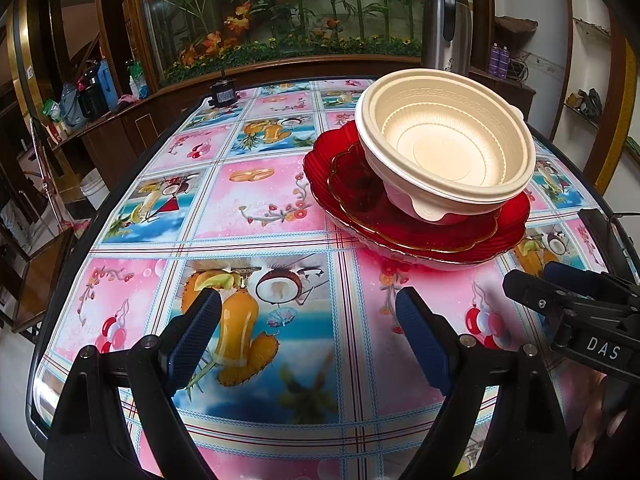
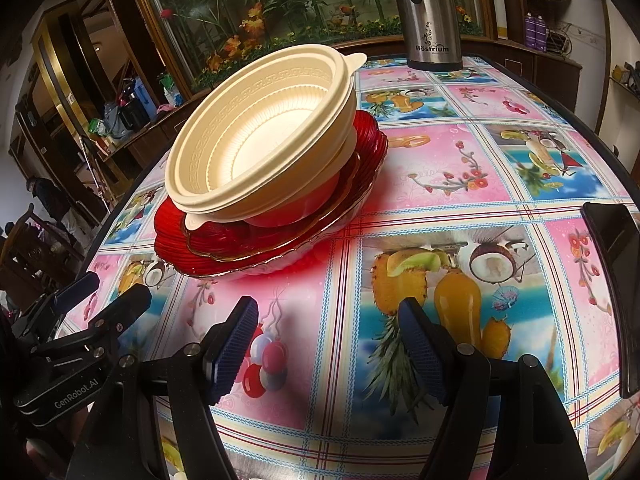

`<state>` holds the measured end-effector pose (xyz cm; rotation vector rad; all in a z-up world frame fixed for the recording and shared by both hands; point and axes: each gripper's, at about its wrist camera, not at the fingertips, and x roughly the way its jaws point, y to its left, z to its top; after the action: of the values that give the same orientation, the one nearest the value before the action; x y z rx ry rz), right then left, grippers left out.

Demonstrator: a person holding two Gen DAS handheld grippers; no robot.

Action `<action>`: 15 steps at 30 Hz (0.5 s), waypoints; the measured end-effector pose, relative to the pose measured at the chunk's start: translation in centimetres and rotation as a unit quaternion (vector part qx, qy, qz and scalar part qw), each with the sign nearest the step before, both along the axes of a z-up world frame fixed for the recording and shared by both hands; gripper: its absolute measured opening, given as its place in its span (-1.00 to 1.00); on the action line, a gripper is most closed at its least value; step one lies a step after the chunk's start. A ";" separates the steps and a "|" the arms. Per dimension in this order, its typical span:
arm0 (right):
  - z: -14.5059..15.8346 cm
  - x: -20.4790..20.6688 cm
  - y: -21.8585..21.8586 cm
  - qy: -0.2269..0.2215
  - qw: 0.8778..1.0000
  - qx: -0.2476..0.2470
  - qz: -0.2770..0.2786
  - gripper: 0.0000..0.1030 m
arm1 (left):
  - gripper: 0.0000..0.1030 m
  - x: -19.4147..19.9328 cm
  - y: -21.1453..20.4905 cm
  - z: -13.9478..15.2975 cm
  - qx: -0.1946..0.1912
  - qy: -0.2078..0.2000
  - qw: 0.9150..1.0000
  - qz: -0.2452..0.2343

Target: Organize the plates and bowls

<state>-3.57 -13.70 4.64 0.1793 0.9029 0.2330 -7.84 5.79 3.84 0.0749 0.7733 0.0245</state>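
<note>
My left gripper (image 1: 308, 322) and right gripper (image 2: 328, 330) hang with jaws apart, holding nothing. Ahead, cream bowls (image 1: 448, 152), perhaps two nested, sit tilted on stacked red plates (image 1: 400, 216) on the table (image 1: 256, 200).

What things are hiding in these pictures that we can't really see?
- Middle of the small red plate: covered by the cream bowls in both views.
- How many cream bowls are nested: rims overlap, cannot count surely.
- Top of the steel flask: cut off by the right wrist view's upper edge.
- Black thing at the right edge: cut off; unclear what it is.
</note>
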 end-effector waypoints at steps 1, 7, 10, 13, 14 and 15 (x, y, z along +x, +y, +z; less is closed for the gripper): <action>0.0 0.0 0.0 0.000 1.000 0.000 0.000 0.45 | 0.74 0.0 0.0 0.0 0.000 0.000 1.000 0.000; 0.0 0.1 0.1 0.002 1.000 -0.001 0.000 0.45 | 0.74 0.1 0.0 0.0 0.000 0.001 1.000 -0.001; 0.0 0.2 0.1 0.003 1.000 -0.002 0.000 0.45 | 0.74 0.1 0.0 0.0 -0.001 0.001 1.000 -0.001; 0.0 0.2 0.2 0.004 1.000 -0.003 0.001 0.45 | 0.74 0.2 0.0 -0.1 -0.002 0.004 1.000 -0.001; 0.0 0.3 0.2 0.005 1.000 -0.003 0.001 0.45 | 0.74 0.2 0.0 -0.1 -0.003 0.004 1.000 -0.002; 0.0 0.2 0.2 0.005 1.000 -0.003 0.001 0.45 | 0.74 0.2 0.0 -0.1 -0.003 0.004 1.000 -0.002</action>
<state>-3.34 -13.53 4.63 0.1751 0.9131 0.2313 -7.62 5.79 3.75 0.0717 0.7815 0.0188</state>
